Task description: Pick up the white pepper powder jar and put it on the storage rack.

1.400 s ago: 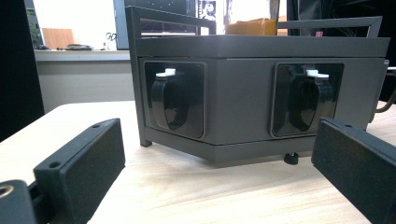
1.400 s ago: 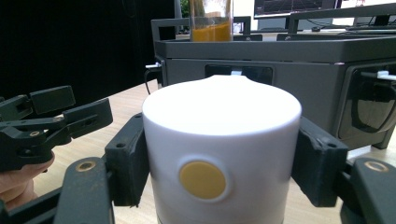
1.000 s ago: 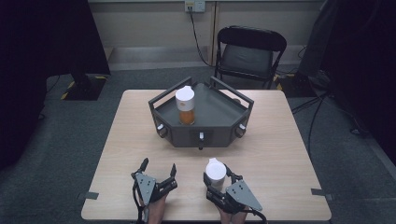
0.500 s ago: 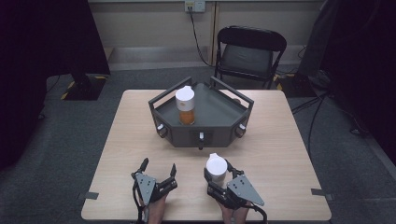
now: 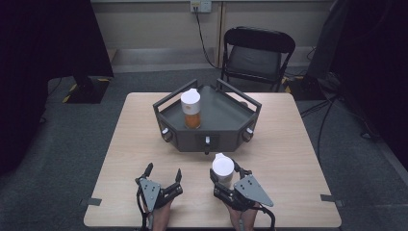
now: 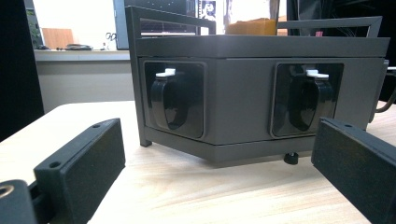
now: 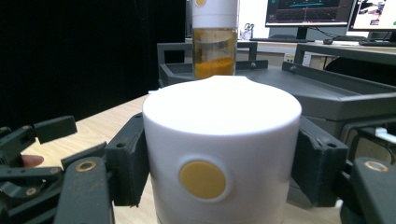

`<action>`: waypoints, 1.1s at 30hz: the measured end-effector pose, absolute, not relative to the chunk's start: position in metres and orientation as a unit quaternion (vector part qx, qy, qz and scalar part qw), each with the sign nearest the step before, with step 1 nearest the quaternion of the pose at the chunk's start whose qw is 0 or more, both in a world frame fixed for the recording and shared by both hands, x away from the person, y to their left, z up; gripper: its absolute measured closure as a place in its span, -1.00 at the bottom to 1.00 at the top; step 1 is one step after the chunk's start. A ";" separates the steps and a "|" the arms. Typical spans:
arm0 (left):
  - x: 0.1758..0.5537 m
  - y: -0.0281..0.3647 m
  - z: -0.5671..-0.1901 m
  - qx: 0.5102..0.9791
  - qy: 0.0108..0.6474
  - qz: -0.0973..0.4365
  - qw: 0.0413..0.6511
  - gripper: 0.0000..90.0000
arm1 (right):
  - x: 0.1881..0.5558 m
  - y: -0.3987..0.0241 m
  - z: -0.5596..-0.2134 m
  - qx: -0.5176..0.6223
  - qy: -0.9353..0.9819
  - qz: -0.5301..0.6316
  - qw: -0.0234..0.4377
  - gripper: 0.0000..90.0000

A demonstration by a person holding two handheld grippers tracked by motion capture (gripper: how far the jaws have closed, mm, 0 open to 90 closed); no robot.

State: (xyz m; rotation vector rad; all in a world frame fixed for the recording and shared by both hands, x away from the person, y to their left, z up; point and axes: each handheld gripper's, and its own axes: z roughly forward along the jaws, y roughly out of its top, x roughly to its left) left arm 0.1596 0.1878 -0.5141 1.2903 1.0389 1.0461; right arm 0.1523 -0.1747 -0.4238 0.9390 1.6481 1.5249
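Jars: two, white-capped; one (image 5: 191, 109) upright in the grey tray (image 5: 230, 126).
Right hand-held gripper (image 5: 226, 174): clamped on second jar (image 5: 223, 167).
Left hand-held gripper (image 5: 163, 172): jaws apart.
Worktop (image 5: 288, 144): pale wood.
Room: one folding chair (image 5: 257, 53), grey carpet.

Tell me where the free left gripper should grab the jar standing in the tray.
Grip the jar by its white cap or just below, descending from above with the left gripper. It stands upright, and the tray walls and rails likely block a low side approach.
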 end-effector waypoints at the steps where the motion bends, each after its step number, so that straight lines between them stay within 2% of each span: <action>1: 0.160 0.188 -0.514 0.547 0.440 0.443 0.557 -0.95 | 0.153 -0.174 -0.423 0.362 0.635 0.588 0.347 -0.33; 33: 0.160 0.188 -0.514 0.547 0.440 0.443 0.558 -0.96 | 0.185 -0.180 -0.378 0.359 0.627 0.596 0.349 -0.33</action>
